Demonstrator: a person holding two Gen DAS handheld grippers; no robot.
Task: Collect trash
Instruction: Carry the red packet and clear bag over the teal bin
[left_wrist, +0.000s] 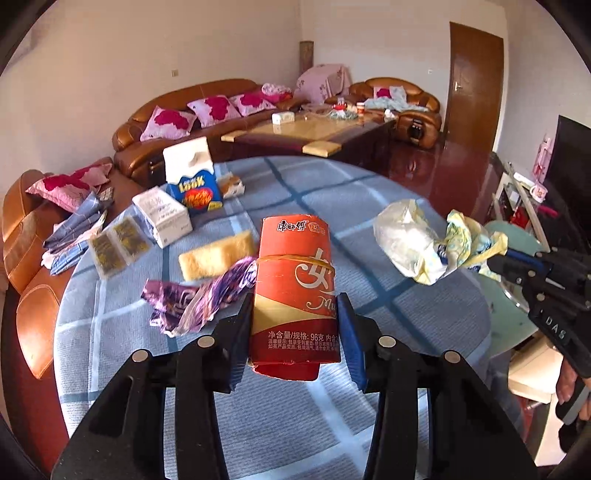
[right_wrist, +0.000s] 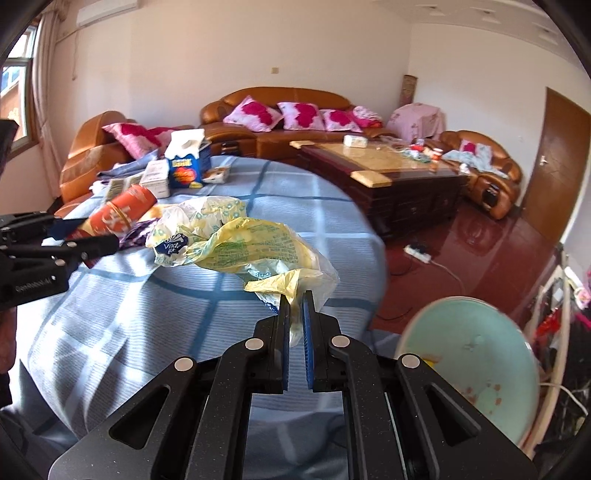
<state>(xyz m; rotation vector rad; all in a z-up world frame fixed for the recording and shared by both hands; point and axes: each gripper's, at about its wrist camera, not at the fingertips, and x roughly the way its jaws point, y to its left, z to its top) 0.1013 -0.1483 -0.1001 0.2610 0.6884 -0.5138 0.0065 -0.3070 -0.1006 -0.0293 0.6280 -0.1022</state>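
Broadly, a round table draped in a blue-and-white checked cloth (left_wrist: 369, 206) fills both views, with brown leather sofas (right_wrist: 273, 110) carrying pink floral cushions and a dark wooden coffee table (right_wrist: 391, 173) behind it. Off the table's near right edge in the right wrist view sits a pale green round plastic bin (right_wrist: 476, 365), its inside stained.

On the cloth, the left gripper (left_wrist: 295, 325) clamps a red cylindrical snack carton with a rubber band around it (left_wrist: 295, 280), one finger pressed on each side, and the carton appears raised off the cloth. Just left of the carton lies a crumpled purple foil wrapper (left_wrist: 192, 299), and behind that a yellow rectangular sponge (left_wrist: 216, 256).

The right gripper (right_wrist: 295, 317) is pinched nearly shut on the trailing edge of a crumpled yellow-and-clear plastic bag (right_wrist: 229, 240); the bag stretches away from the fingers over the cloth, towards the red carton.

Farther back on the left side of the table stand a blue-and-white carton printed "Look" (left_wrist: 194, 181), a white rectangular box (left_wrist: 162, 216) beside it, a clear packet of dark pieces (left_wrist: 118, 242) and a small orange-and-white packet (left_wrist: 232, 184)
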